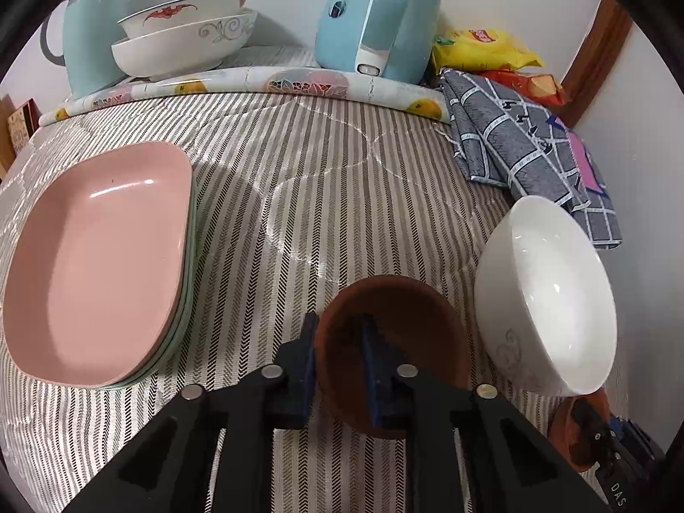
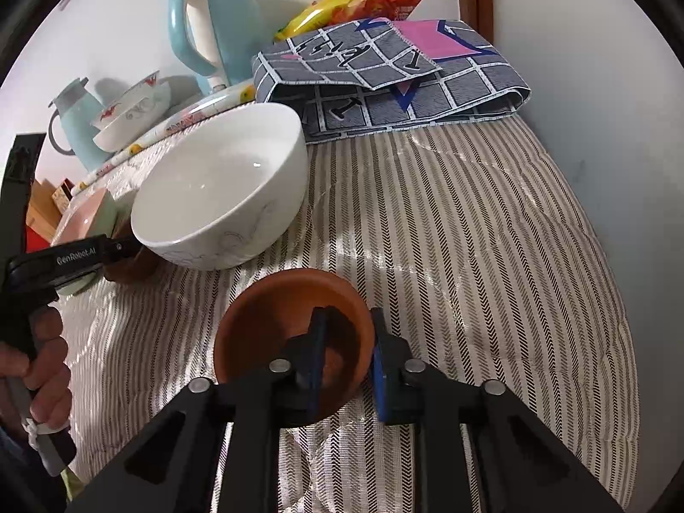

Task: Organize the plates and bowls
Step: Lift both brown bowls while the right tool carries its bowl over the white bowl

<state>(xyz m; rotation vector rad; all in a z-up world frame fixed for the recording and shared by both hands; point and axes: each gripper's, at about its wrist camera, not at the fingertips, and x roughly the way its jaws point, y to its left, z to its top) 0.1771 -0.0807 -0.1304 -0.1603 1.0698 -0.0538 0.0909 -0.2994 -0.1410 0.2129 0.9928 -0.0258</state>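
Observation:
In the left wrist view my left gripper [image 1: 337, 325] is shut on the left rim of a small brown bowl [image 1: 410, 320], one finger outside and one inside. A big white bowl [image 1: 547, 295] stands just to its right, and a stack of pink plates [image 1: 102, 265] lies to the left. In the right wrist view my right gripper [image 2: 348, 316] is shut on the right rim of a second brown bowl [image 2: 273, 312], in front of the white bowl [image 2: 222, 188]. The left gripper's body [image 2: 81, 256] and a hand [image 2: 42, 363] show at the left edge.
At the back, two patterned bowls [image 1: 184, 38] are stacked on a raised mat between a pale blue jug [image 1: 89, 34] and a blue kettle [image 1: 376, 13]. A folded grey checked cloth [image 1: 526, 149] and snack bags [image 1: 483, 49] fill the right corner by the wall. A striped cloth [image 1: 299, 171] covers the table.

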